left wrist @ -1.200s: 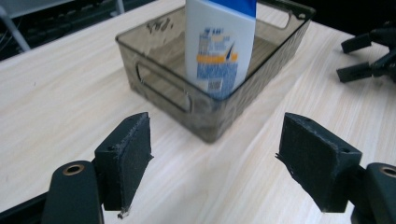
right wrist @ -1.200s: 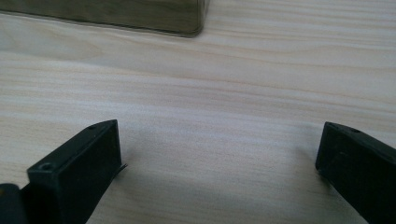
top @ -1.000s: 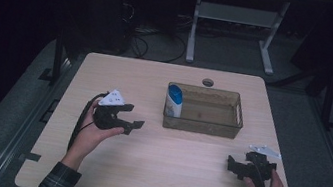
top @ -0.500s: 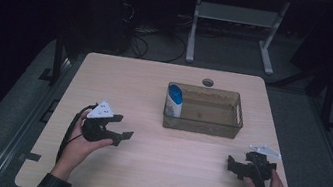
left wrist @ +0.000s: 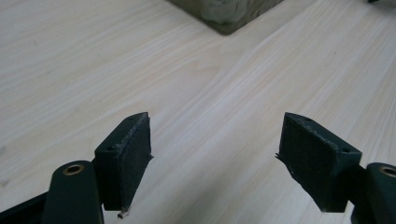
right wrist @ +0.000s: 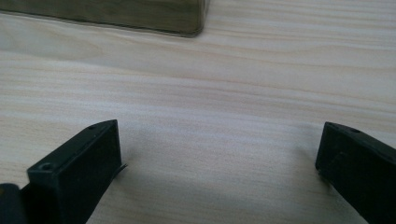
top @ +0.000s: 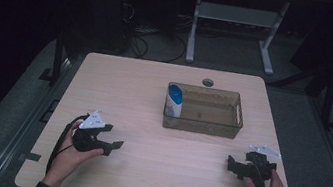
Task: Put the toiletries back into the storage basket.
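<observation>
A clear brown plastic bin (top: 204,110) sits on the wooden table (top: 155,86), right of centre. A white bottle with a blue cap (top: 174,100) stands upright in the bin's left end. My left gripper (top: 114,145) rests low at the table's front left, open, with bare wood between its jaws (left wrist: 215,154). My right gripper (top: 232,166) lies at the front right, open and empty (right wrist: 219,163). A corner of the bin (left wrist: 224,11) shows far ahead in the left gripper view, and its base edge (right wrist: 116,14) in the right gripper view.
A round cable hole (top: 207,82) lies in the table behind the bin. A black cable (top: 62,140) loops from the left gripper near the front left edge. Beyond the table stand a white table frame (top: 235,28) and floor cables (top: 158,36) in the dark.
My left gripper has drawn back toward the front left edge of the table, away from the bin, staying open. The right gripper has not moved.
</observation>
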A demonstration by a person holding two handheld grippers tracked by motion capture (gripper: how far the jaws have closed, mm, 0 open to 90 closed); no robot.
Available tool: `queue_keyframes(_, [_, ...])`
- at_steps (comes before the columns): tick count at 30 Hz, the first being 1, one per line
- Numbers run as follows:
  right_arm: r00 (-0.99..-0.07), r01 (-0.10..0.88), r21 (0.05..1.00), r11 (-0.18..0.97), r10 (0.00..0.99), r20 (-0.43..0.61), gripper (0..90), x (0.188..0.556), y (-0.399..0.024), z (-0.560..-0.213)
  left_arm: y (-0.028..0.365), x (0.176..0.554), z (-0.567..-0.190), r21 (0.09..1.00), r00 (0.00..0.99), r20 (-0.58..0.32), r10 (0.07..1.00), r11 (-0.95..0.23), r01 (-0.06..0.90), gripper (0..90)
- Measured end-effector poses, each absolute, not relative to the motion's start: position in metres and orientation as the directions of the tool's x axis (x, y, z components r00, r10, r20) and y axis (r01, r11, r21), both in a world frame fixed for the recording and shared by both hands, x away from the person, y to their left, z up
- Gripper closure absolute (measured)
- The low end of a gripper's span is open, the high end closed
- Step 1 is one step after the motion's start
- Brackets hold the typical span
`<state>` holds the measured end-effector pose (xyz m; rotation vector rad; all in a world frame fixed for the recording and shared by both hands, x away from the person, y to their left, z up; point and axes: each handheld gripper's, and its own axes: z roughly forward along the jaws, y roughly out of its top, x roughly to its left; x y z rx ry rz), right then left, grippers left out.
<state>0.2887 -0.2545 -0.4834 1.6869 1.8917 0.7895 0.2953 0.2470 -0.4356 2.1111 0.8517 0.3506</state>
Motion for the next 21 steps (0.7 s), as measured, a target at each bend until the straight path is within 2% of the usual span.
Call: queue_keyframes(21, [-0.123,0.714,0.696,0.072,0.992,0.023,0.0,0.289,-0.254,-0.483,0.276,0.274,-0.463,0.707,0.682,-0.030,0.730,-0.467,0.531,24.5])
